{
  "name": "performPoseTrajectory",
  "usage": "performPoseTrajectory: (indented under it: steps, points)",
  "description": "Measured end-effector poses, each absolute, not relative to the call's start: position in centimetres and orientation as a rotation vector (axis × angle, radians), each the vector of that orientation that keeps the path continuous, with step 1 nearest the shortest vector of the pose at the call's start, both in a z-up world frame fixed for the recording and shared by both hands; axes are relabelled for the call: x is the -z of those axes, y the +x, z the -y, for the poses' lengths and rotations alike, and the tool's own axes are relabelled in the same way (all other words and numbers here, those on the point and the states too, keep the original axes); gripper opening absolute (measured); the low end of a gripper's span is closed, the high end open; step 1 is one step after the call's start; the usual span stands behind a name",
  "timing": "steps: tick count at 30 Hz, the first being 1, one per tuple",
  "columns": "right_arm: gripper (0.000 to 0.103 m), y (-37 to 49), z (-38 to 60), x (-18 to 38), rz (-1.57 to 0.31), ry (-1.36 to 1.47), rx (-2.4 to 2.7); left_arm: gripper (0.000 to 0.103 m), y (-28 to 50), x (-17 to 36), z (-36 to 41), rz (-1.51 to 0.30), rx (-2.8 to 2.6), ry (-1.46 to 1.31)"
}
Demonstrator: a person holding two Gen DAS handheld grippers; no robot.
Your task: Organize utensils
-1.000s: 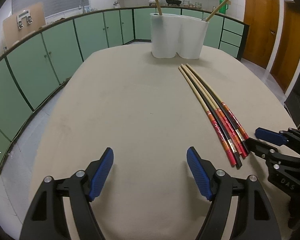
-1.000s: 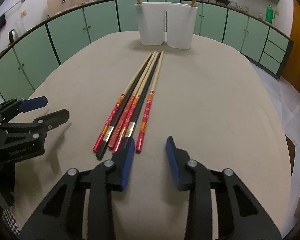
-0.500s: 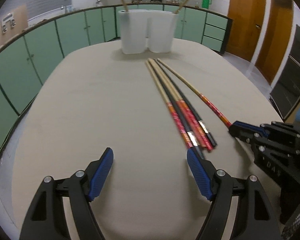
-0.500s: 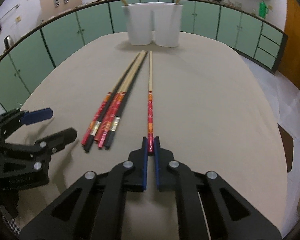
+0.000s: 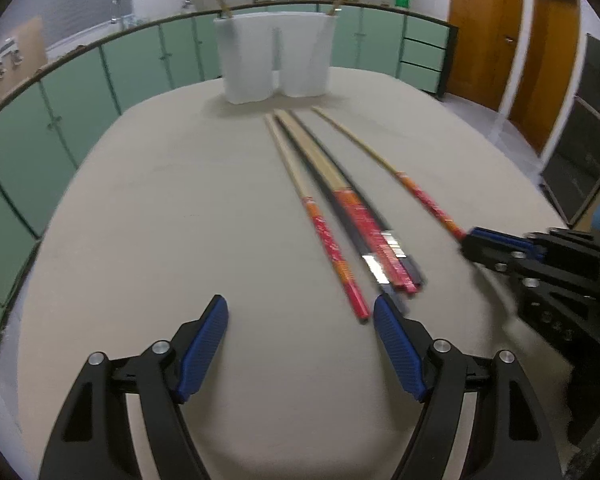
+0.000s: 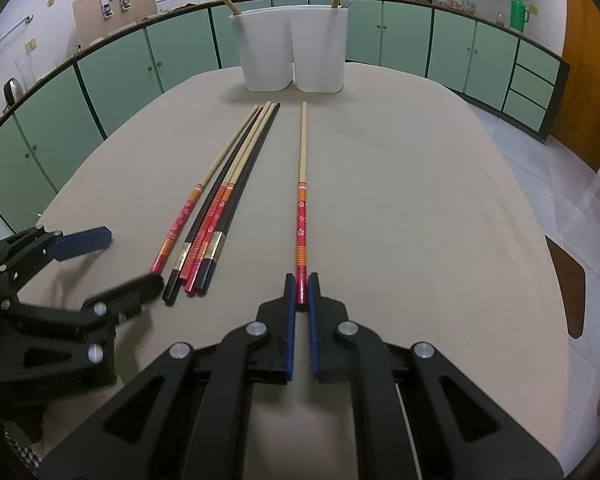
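Note:
My right gripper is shut on the red end of a single red-and-wood chopstick, which points toward the white two-compartment holder; it also shows in the left wrist view. Several more chopsticks lie bunched on the beige table, left of the held one. My left gripper is open and empty, with the near ends of the bunch just ahead of its right finger. The holder has one chopstick in each compartment.
The beige table has rounded edges. Green cabinets ring the room behind it, and wooden doors stand at the right. The left gripper shows at the left of the right wrist view.
My right gripper shut on one chopstick and drew it to the right, away from the bunch. My left gripper moved closer to the bunch's near ends and stayed open.

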State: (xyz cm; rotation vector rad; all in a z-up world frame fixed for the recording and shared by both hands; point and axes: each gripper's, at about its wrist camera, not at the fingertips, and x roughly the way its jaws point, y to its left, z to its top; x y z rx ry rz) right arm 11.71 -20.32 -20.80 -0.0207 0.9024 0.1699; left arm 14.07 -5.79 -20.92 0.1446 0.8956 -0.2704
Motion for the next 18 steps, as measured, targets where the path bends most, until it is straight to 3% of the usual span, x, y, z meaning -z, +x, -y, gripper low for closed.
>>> performPoseTrajectory:
  steps: [5,10,15,18]
  points:
    - [0.008,11.7,20.2,20.8,-0.903,-0.03,-0.18,0.073,14.8,20.8,4.0,-0.903,0.233,0.091]
    - [0.009,11.7,19.9,20.9,-0.903,-0.046,-0.185,0.057,14.3,20.7,5.0,-0.892,0.247,0.1]
    - [0.006,11.9,20.3,21.0,-0.907,-0.019,-0.19,0.02,13.9,20.6,6.1,-0.885,0.286,0.101]
    - [0.005,11.9,20.4,20.9,-0.905,-0.02,-0.186,0.008,13.7,20.6,6.7,-0.879,0.298,0.121]
